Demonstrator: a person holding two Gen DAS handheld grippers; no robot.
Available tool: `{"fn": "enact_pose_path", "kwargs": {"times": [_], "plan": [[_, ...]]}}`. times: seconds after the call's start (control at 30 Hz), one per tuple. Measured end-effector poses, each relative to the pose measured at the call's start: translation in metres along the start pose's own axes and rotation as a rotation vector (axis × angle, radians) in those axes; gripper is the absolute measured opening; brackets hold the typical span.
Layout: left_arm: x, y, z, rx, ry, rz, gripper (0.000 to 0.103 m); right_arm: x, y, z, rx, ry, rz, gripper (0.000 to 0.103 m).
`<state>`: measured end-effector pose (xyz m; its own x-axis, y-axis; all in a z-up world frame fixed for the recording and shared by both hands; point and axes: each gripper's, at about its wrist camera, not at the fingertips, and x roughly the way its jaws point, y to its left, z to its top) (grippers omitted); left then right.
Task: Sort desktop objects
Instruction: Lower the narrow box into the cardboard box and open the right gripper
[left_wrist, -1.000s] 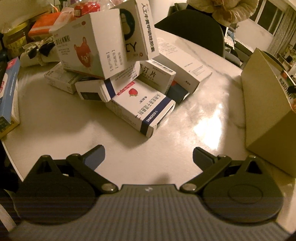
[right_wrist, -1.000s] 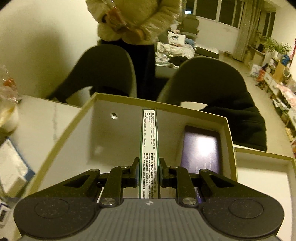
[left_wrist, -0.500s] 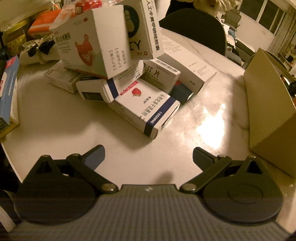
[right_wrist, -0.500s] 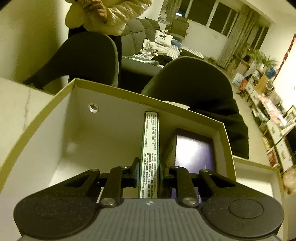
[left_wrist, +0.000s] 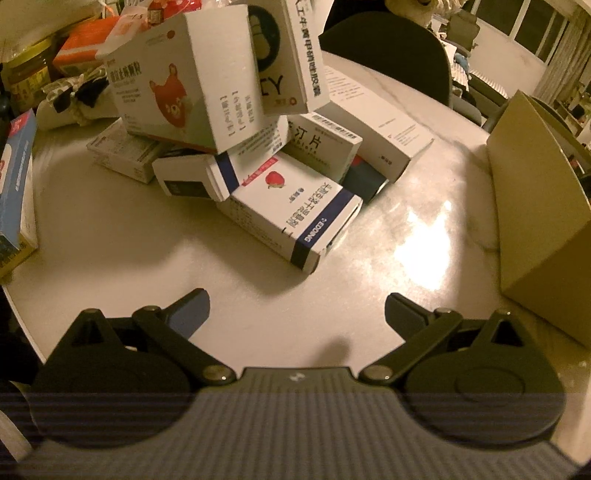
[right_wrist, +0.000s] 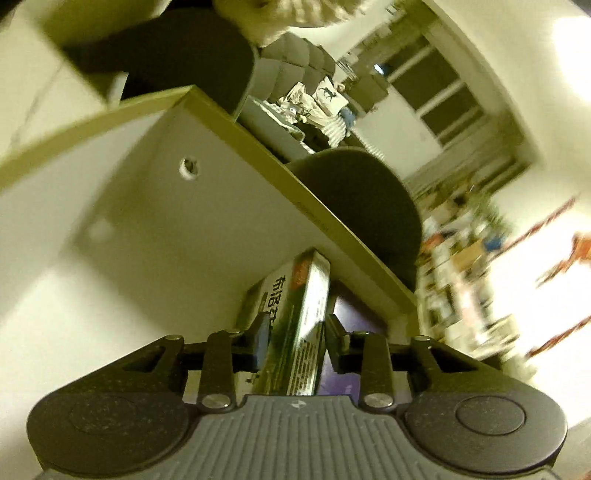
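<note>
Right wrist | right gripper (right_wrist: 295, 332) fingers opening, green carton (right_wrist: 295, 325) between them inside storage box (right_wrist: 155, 221) | left gripper (left_wrist: 295, 306) fingers open, empty | carton pile (left_wrist: 240, 140) at 12 o'clock on worktop (left_wrist: 110, 251) unsorted

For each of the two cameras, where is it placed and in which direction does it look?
Left wrist: sits on the left tongs, looks down at piled medicine boxes on the white table; open fingers show.
Right wrist: sits on the right tongs, looks into the cardboard box; opening fingers flank a green box.
Shared: the cardboard box.
</note>
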<state>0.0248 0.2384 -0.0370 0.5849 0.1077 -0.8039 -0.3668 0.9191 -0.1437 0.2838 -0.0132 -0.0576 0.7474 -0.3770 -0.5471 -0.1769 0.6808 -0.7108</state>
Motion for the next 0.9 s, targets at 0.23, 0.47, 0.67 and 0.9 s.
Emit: {"fn": "enact_pose_path", "kwargs": {"times": [0.23,0.47,0.67,0.9], "plan": [[-0.014,0.0,-0.002,0.005,-0.028,0.007,0.103,0.014,0.019,-0.007,-0.135,-0.004,-0.078,0.038],[-0.021,-0.003,-0.002,0.012,-0.037,0.015,0.103,0.007,-0.004,-0.01,-0.05,-0.041,0.003,0.041],[-0.036,0.002,0.003,-0.012,-0.079,0.034,0.103,-0.032,-0.038,-0.016,0.065,-0.126,0.103,0.051],[-0.048,0.027,0.009,-0.087,-0.116,0.1,0.103,-0.093,-0.07,-0.025,0.201,-0.246,0.242,0.07]]}}
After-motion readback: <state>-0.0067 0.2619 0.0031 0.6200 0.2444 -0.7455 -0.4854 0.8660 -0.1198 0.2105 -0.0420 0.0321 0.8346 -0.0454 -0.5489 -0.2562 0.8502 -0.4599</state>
